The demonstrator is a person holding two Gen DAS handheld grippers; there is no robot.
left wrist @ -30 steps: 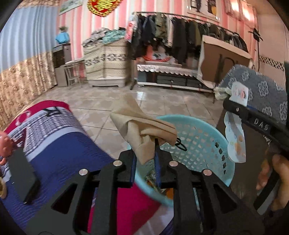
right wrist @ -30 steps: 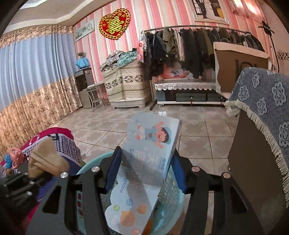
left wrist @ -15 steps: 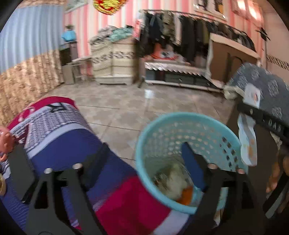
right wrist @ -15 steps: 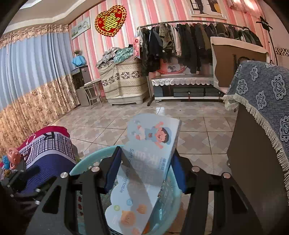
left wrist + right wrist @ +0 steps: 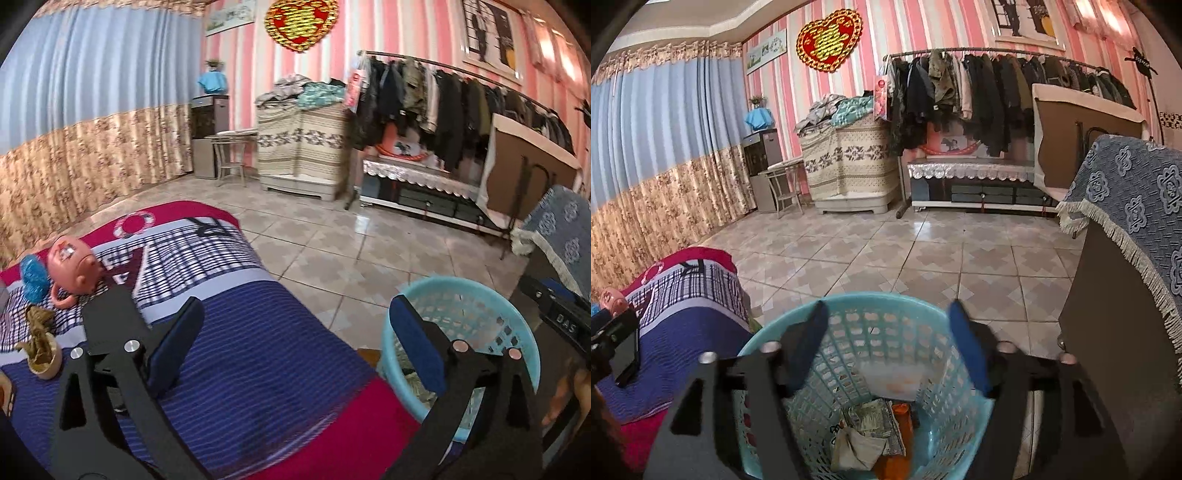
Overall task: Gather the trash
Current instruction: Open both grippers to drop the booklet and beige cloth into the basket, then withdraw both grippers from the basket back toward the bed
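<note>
While both claws hang empty, more trash waits on the bed.
Far left trash: a crumpled brown scrap [image 5: 37, 334] sits in a small cup on the bed [image 5: 236, 332], near a pink doll head [image 5: 75, 267].
Left claw [image 5: 295, 345]: jaws just opened as wide as they go, nothing between them.
Basket [image 5: 857, 302]: holds paper scraps and a white packet [image 5: 892, 378].
Right claw [image 5: 886, 345]: jaws just opened, nothing between them, right above the basket.
Risk: the left claw could knock the cup over or grab the doll by mistake.
</note>
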